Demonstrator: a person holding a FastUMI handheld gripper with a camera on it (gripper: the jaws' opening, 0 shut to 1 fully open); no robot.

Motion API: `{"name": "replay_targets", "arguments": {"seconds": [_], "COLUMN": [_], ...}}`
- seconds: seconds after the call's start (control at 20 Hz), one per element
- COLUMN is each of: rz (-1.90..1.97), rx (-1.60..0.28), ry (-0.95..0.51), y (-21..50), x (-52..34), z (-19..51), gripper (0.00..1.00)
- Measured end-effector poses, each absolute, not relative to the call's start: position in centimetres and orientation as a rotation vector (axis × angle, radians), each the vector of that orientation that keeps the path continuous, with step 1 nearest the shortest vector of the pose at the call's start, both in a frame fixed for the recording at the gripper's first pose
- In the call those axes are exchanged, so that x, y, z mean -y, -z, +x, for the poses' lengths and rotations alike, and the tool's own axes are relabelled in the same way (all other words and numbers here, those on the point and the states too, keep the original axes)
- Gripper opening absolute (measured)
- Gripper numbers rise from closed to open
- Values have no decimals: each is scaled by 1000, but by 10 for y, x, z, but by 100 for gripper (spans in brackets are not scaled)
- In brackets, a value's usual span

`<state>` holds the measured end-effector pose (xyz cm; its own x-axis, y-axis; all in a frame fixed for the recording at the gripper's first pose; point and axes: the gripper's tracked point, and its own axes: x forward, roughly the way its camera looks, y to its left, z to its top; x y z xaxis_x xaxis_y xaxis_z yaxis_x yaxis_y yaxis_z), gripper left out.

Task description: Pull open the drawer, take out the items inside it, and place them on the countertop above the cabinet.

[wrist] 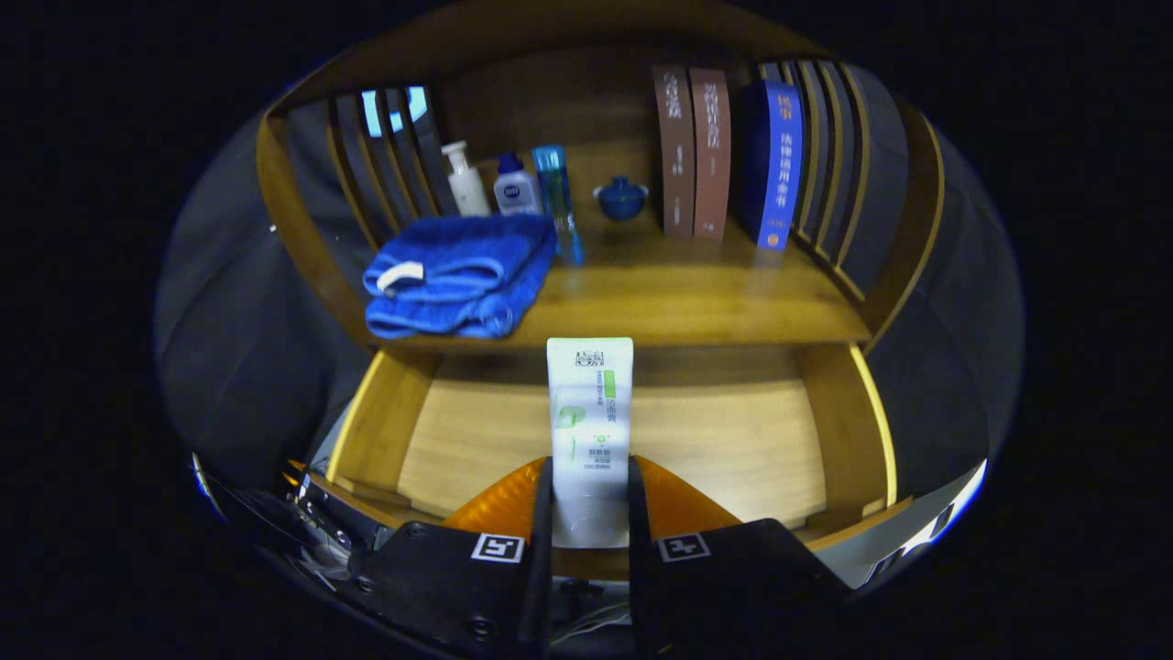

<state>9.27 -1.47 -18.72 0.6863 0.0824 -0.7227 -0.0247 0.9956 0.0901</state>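
- The gripper [589, 500] had both fingers closed against the sides of a white tube [589, 431], which stood upright between them, its flat crimped end reaching up past the fingertips.
- The hold sat low on the tube, near the cap end; I judged that grip kept it steady and let the top clear the shelf edge on the way up.
- Below and beyond the fingers the drawer [843, 431] stood pulled open, its pale wooden floor bare as far as I could see.
- Beyond the tube's top lay the countertop [678, 312], a wooden surface with free room straight ahead of the fingers, which I took for the likely landing spot.
- Ahead and to the left of the fingers a folded blue towel [458, 275] rested on that surface, with small bottles [513, 183] behind it.
- Further back sat a small blue lidded cup [621, 197], and upright books [724, 156] stood ahead to the right.
- Slatted wooden sides closed the shelf in; dark cloth hung around the booth.
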Motion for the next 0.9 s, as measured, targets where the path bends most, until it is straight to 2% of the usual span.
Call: {"name": "replay_targets", "arguments": {"seconds": [0.2, 0.35, 0.65, 0.8, 0.9], "rz": [96, 91, 103, 113, 108], "rx": [-776, -803, -954, -936, -926], "ry": [-44, -11, 21, 47, 38], "y": [167, 179, 232, 239, 233], "x": [21, 26, 30, 36, 34], "z": [167, 221, 254, 264, 263], "gripper": [38, 38, 39, 47, 74]}}
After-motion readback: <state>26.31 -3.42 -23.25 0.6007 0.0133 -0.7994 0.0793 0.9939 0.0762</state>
